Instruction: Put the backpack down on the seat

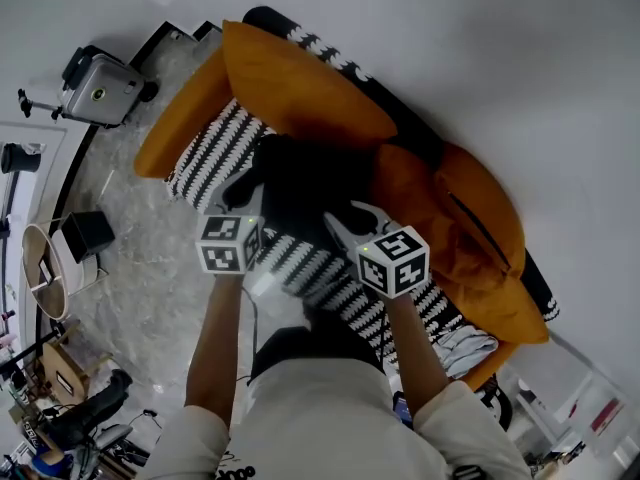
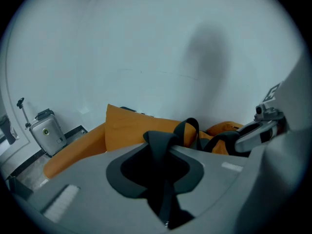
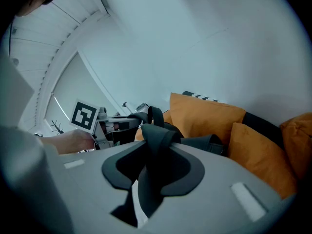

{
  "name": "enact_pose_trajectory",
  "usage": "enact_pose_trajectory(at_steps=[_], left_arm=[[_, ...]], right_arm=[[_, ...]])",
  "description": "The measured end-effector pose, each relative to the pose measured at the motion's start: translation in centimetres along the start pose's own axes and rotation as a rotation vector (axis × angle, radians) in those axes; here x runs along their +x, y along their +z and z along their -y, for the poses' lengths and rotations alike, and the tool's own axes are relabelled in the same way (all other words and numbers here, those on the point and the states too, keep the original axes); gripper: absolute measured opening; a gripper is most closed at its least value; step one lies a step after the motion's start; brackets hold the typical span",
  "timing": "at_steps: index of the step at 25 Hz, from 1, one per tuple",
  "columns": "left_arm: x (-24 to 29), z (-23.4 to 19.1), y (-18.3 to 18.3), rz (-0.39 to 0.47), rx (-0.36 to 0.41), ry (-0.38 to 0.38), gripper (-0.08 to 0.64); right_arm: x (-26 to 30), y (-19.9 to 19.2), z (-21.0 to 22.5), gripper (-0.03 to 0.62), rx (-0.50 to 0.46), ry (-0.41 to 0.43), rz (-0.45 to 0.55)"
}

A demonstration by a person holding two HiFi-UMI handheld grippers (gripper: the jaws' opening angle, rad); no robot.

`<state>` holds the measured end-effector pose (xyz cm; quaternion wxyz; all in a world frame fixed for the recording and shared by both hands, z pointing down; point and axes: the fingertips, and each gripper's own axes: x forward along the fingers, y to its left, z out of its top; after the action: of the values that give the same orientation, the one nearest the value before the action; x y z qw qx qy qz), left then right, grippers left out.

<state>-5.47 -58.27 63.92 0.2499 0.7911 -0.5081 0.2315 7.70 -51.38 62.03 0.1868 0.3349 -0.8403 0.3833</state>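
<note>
**Head view.**
- Sofa (image 1: 212,160): black-and-white striped seat with an orange armrest and cushions.
- Large orange cushion (image 1: 300,83): leaning on the sofa's back.
- Backpack (image 1: 305,183): black, at the middle of the sofa's seat, in front of the large cushion. Whether it rests on the seat or hangs just over it cannot be told.
- Left gripper (image 1: 243,190) and right gripper (image 1: 343,220): both over the sofa's front edge, reaching into the backpack's top, each with its marker cube toward the person.
- Silver suitcase (image 1: 100,88): on the floor beyond the sofa's armrest end.

**Left gripper view.**
- Left gripper (image 2: 162,172): the jaws stand narrowly apart and are closed on a black backpack strap (image 2: 165,145), which fills the slot between the pads. The strap loops on toward the sofa's cushions.
- The right gripper shows at the frame's right edge, before the sofa.

**Right gripper view.**
- Right gripper (image 3: 155,172): the jaws are a little apart and the second strap (image 3: 157,136) is draped down between them. A pale sliver of gap shows beside the strap, so the pads are not pressing it.
- The left gripper, with its cube, shows in front of the sofa's cushions.
</note>
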Motion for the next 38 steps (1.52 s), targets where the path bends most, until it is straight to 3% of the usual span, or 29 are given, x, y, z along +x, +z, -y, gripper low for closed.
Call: enact_pose_trajectory(at_steps=[8, 20, 27, 38], left_arm=[[3.6, -1.0, -4.2, -0.085, -0.005, 0.052, 0.080], [5.3, -1.3, -12.5, -0.259, -0.050, 0.027, 0.081], [6.9, -1.9, -13.2, -0.273, -0.070, 0.044, 0.081], [10.3, -3.0, -13.5, -0.269, -0.078, 0.084, 0.067]], right_arm=[[2.5, -1.2, 3.6, 0.123, 0.057, -0.063, -0.025], [5.9, -7.6, 3.6, 0.132, 0.140, -0.087, -0.152], [8.5, -8.7, 4.3, 0.130, 0.198, -0.084, -0.160], [11.1, -7.6, 6.0, 0.129, 0.238, -0.100, -0.142]])
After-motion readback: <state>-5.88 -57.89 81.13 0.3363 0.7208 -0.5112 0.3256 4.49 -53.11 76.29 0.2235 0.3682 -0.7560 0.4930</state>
